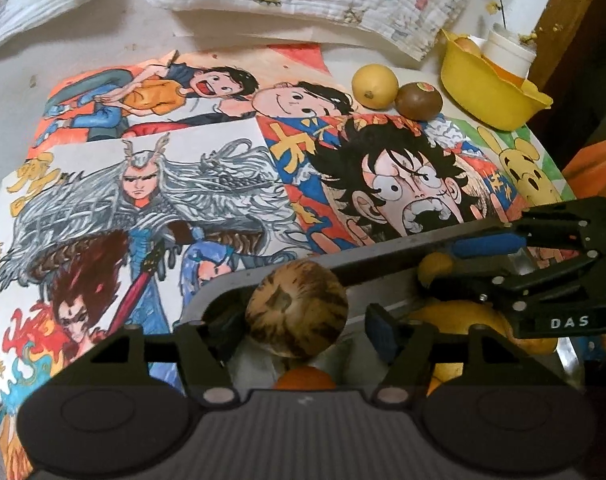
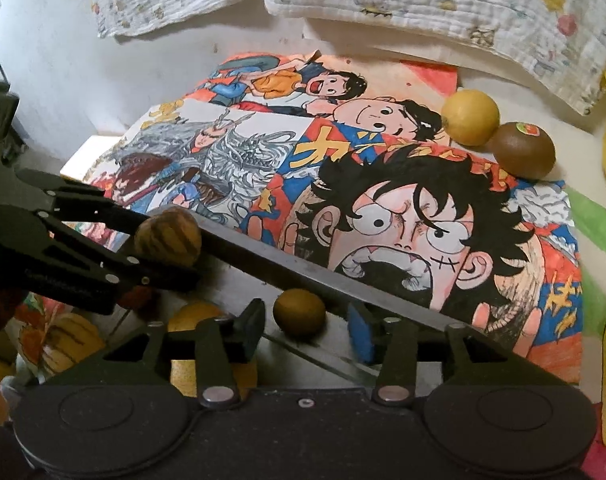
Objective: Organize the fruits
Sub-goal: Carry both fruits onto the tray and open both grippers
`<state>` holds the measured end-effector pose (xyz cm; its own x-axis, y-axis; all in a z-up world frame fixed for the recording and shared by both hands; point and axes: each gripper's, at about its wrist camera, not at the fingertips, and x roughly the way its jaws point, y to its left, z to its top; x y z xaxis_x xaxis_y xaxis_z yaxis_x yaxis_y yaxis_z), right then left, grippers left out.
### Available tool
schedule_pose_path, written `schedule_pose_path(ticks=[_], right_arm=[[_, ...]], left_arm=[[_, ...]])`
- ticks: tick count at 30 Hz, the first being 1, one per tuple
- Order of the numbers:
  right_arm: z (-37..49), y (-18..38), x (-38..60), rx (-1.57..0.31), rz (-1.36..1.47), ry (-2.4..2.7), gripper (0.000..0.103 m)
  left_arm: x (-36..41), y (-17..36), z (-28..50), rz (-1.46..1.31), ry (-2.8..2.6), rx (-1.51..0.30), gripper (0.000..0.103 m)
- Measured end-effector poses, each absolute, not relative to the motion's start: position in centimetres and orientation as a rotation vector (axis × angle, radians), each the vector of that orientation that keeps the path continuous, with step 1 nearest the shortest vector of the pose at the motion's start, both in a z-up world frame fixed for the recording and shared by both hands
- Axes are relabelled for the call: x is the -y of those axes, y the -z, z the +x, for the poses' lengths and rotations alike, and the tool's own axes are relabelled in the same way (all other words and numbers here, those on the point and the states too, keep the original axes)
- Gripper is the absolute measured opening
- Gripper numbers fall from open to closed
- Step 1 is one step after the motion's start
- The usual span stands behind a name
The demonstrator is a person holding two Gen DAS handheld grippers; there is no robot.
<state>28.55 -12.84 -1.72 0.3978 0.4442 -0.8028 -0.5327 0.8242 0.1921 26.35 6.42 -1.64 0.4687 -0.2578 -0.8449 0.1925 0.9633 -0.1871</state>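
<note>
Two grippers work over a metal tray [image 1: 383, 252] at the lower frame edge, its far rim crossing the cartoon-drawn sheets [image 1: 151, 184]. Inside the tray lie yellow and orange fruits. A yellow bowl [image 1: 499, 100] sits upper right, with a lemon [image 1: 375, 86] and a kiwi [image 1: 419, 101] touching beside it. The left gripper [image 1: 299, 322] is clenched on a striped brown fruit [image 1: 297, 314] above the tray; the right gripper [image 2: 303, 326] hangs spread apart around a small kiwi [image 2: 299, 312]. Letting go too high could bounce the striped fruit off the rim.
</note>
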Motion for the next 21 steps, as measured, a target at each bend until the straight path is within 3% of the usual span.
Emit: schedule_pose_path(ticks=[7,8,13,21], right_arm=[[27.0,0.2,14.1,-0.905,-0.091,-0.62,0.078],[26.6,-0.1,14.3,-0.892,-0.088,-0.63,0.085],[23.8,-1.4,14.2,-0.824,-0.115,-0.687,0.096],[19.1,-2.3,13.3,-0.746,-0.213,-0.736,0.102]], left_arm=[[-6.9,-0.1,24.1,-0.101,0.262,-0.975,0.098],[-7.0,-0.4,23.7,-0.101,0.257,-0.961,0.099],[-7.3,-1.4,21.3,-0.09,0.233,-0.912,0.102],[-7.9,-2.2,17.1,-0.076,0.231,-0.881,0.102]])
